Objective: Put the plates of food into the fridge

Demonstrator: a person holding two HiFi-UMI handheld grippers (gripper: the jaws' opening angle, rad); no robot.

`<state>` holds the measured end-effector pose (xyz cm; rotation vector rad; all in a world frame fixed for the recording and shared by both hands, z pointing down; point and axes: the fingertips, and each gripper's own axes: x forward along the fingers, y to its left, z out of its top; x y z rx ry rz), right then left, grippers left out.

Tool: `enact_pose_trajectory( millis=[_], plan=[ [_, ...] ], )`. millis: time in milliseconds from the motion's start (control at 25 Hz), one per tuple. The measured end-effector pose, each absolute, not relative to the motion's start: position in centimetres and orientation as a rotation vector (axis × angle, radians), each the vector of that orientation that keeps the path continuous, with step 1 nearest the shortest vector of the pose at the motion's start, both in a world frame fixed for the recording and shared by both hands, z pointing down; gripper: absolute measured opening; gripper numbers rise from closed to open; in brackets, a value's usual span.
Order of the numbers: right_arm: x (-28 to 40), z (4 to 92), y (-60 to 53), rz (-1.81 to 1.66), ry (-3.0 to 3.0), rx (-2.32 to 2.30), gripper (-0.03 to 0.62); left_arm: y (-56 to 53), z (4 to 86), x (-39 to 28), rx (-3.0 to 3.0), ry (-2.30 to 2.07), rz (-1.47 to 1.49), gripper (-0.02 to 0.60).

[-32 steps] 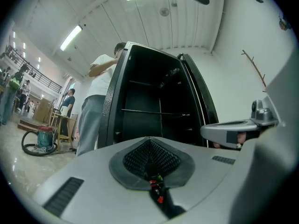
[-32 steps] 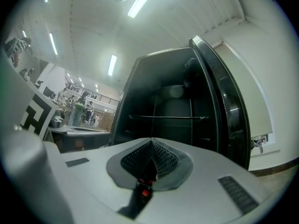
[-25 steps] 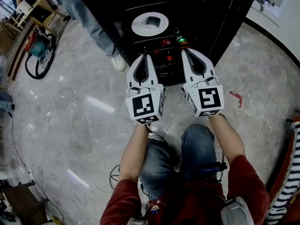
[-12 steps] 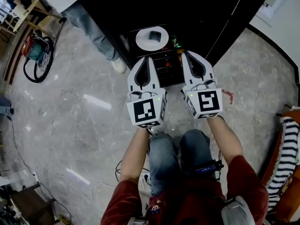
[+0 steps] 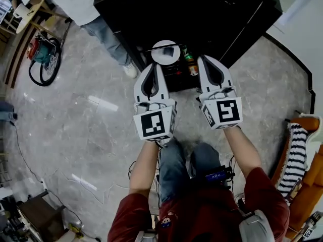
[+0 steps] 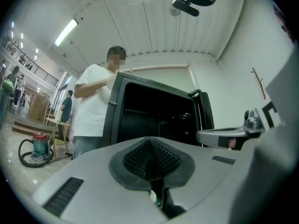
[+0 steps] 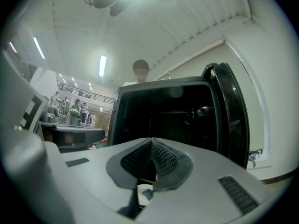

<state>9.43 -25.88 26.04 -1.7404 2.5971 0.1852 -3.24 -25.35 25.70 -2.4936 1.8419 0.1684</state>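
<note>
The only print that could be made out was the black-and-white square marker on top of each gripper's cube; it carried a pattern rather than letters, and any labels on the small red and green containers (image 5: pixel 190 64) on the fridge's lower shelf were too small to read. The left gripper (image 5: pixel 153 65) had its jaws closed, ribbed pads meeting at the tip with nothing gripped between them, as its own view (image 6: pixel 149 139) showed. The right gripper (image 5: pixel 204 58) looked the same, jaws together and empty in its own view (image 7: pixel 151 140). Both were held side by side and apart from each other, pointing toward the open black fridge (image 5: pixel 217 14). The white plate (image 5: pixel 164 52) sat on a shelf inside the fridge, just beyond and between the two gripper tips in the head view, touched by neither; the dark food (image 5: pixel 168 50) on it was too small to identify. The fridge interior was mostly lost in shadow in both gripper views. A bystander (image 5: pixel 75 4) in a white top and jeans stood beside the fridge, cut off by the frame's upper edge. A hose-coiled machine (image 5: pixel 42 54) lay on the marble floor (image 5: pixel 81 125) at left, and an orange seat with striped cloth (image 5: pixel 297 158) was cropped at right.
</note>
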Motion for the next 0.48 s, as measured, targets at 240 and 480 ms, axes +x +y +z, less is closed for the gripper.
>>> enact_pose_trajectory(
  millis=[240,480],
  plan=[
    [9.6,18.0,-25.7,0.214,2.581,-1.745,0.011,-24.5,17.8,-3.1,-2.454,1.806,0.127,0.006],
    [9.2,10.4,-25.4,0.258,2.576,-1.742,0.011,-24.1,11.2,-3.3,-2.463,1.776,0.128,0.006]
  ],
)
